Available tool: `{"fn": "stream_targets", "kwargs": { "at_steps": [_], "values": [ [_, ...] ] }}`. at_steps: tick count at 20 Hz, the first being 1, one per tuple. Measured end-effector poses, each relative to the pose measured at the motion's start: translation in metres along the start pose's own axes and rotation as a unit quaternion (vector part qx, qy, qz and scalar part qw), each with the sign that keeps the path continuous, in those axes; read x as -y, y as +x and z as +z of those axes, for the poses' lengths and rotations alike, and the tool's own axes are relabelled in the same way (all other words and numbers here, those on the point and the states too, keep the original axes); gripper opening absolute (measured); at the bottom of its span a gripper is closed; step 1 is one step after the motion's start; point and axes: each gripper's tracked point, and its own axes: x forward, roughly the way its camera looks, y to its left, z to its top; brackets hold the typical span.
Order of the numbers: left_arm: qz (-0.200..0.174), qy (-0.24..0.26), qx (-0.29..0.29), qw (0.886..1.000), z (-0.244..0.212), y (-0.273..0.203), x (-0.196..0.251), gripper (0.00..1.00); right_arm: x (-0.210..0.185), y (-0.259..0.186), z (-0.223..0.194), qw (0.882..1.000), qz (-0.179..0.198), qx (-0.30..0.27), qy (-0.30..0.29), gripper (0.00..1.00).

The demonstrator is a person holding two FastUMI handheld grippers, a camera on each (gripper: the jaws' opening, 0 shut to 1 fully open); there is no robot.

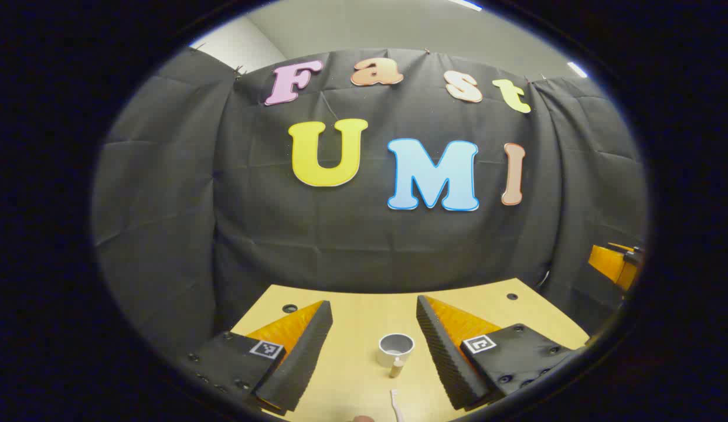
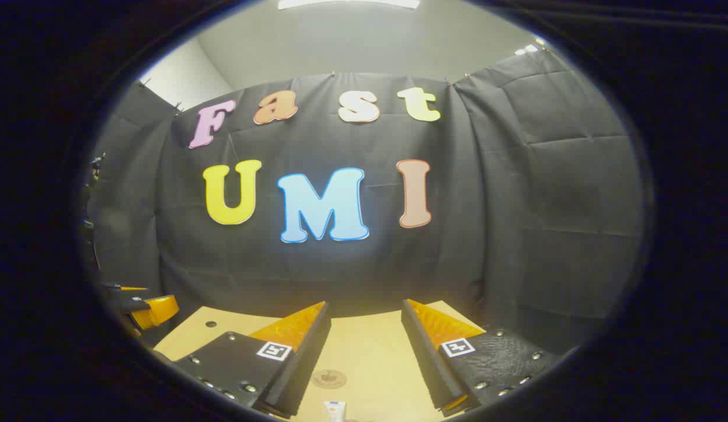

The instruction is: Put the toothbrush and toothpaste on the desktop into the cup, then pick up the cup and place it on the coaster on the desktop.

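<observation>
White toothbrush sits bottom centre of my left gripper view, below the cup. Both claws gape, holding nothing. It's probably light and slippery, so I'd pinch mid-handle.

One cup, one toothbrush, one toothpaste tube, one coaster (all on one desktop).

Black cloth wall behind light wood desk; grey ceiling, ceiling light on.
</observation>
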Motion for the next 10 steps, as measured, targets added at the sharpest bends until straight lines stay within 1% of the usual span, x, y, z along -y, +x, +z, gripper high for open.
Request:
{"fn": "stream_targets", "kwargs": {
  "at_steps": [1, 2, 7, 10],
  "values": [
    [0.003, -0.003, 0.004, 1.0, 0.003, -0.001, -0.001, 0.84, -0.001, 0.0, -0.001, 1.0, 0.006, 0.0, -0.004, 0.77],
    [0.006, -0.002, 0.006, 1.0, 0.006, -0.001, -0.002, 0.95, -0.002, 0.001, 0.002, 1.0, 0.009, 0.004, -0.007, 0.77],
    [0.007, 0.003, 0.006, 1.0, 0.006, 0.0, 0.001, 0.95, -0.001, 0.006, 0.002, 1.0, 0.015, 0.002, -0.005, 0.78],
    [0.0, 0.0, 0.003, 1.0, 0.003, -0.001, 0.007, 0.95, -0.001, 0.006, -0.005, 1.0, 0.021, -0.015, -0.006, 0.77]
  ]
}}
